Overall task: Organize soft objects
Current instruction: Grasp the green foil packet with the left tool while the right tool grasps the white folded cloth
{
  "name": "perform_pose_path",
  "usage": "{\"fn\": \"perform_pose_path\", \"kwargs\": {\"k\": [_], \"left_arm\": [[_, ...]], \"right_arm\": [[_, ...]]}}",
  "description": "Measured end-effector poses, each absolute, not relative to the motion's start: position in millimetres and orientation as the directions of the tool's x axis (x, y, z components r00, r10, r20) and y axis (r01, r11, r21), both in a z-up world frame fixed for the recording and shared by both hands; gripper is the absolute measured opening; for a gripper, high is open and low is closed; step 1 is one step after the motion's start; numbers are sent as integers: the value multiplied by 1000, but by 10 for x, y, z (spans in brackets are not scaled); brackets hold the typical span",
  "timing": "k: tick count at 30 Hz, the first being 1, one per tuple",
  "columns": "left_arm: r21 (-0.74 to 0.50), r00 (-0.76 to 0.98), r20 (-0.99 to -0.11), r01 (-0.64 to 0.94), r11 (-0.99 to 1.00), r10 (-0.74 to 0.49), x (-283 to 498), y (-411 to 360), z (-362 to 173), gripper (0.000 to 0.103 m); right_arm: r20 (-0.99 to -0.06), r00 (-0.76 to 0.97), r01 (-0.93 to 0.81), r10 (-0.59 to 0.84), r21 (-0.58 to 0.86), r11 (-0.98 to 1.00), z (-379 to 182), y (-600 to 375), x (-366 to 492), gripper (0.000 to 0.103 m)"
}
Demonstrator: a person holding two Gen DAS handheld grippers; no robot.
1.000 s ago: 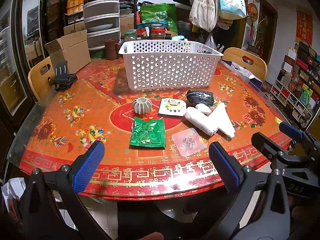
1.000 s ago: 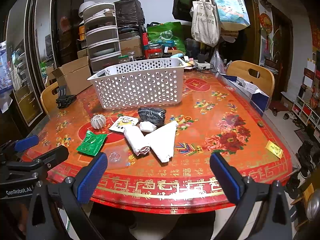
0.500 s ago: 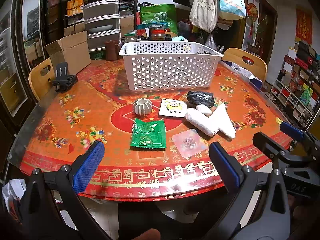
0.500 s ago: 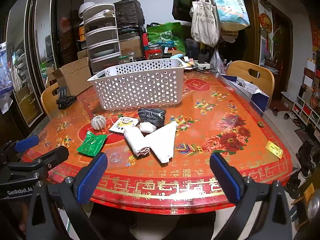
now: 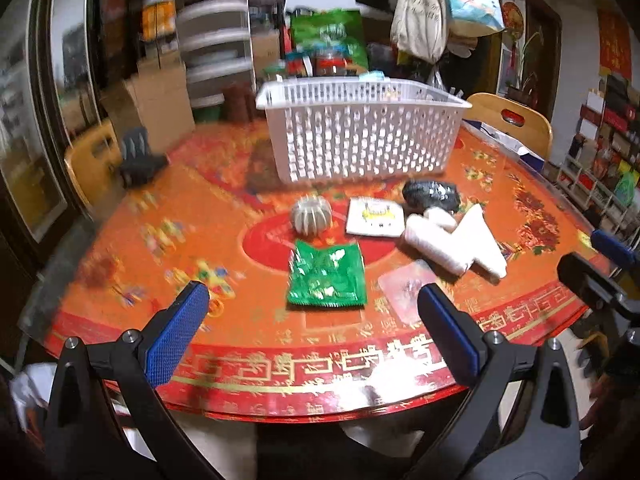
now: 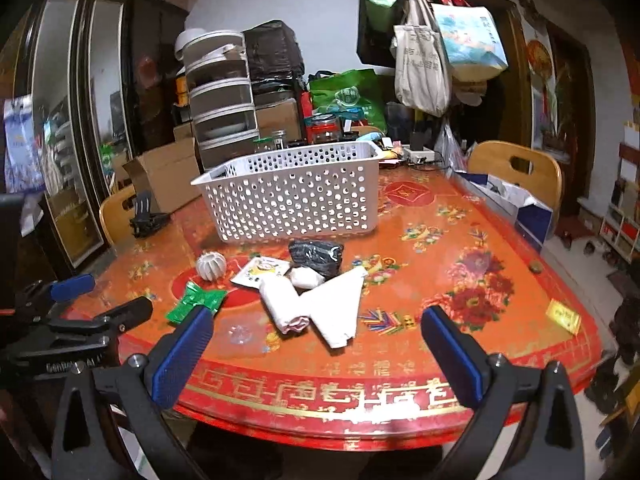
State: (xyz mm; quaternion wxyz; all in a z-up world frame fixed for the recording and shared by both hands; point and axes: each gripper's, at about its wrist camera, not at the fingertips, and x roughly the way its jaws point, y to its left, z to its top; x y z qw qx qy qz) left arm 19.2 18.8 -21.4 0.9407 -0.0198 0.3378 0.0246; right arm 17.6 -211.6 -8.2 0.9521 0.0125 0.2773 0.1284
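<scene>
A white perforated basket (image 5: 360,136) (image 6: 296,196) stands on the red table. In front of it lie a green packet (image 5: 326,274) (image 6: 196,302), a white ribbed ball (image 5: 311,215) (image 6: 211,266), a white-and-yellow sachet (image 5: 375,217) (image 6: 262,271), a black bundle (image 5: 430,194) (image 6: 316,253), a rolled white cloth (image 5: 434,244) (image 6: 284,306), a folded white cloth (image 5: 480,238) (image 6: 336,312) and a clear pouch (image 5: 408,288) (image 6: 240,332). My left gripper (image 5: 312,332) is open and empty at the table's front edge. My right gripper (image 6: 316,344) is open and empty there too.
A black clamp (image 5: 138,160) (image 6: 146,216) sits at the table's left. Wooden chairs (image 5: 516,120) (image 6: 516,164) stand around the table. Cardboard boxes (image 6: 168,172), stacked drawers (image 6: 222,96) and hanging bags (image 6: 420,68) crowd the back.
Both grippers have moved forward a little toward the objects on the table, and the left view is blurred with motion. Both stay open and empty.
</scene>
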Motion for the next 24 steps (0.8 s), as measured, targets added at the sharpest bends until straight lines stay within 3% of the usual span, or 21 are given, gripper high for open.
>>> {"fn": "perform_pose_path", "kwargs": {"k": [4,10,16,24], "left_arm": [[-35,752,-660,-37,999,5,296,264,-372,103],[-61,728,-686,-26,998,-23,500,291,-535,103],[-85,691,-722,-31,996,-40,811,349,-635,103],[-74,655,-755,-35,997,-33,1117,376,-708,102]], "right_arm": [[-634,742,-173,218,133,976,-298,-2176,442,103],[-683,682,-186,263,186,965,-546,-2225,671,89],[-693,671,-195,262,176,965,-562,-2209,869,87],[-731,624,-197,275,193,961,-629,-2205,1204,63]]}}
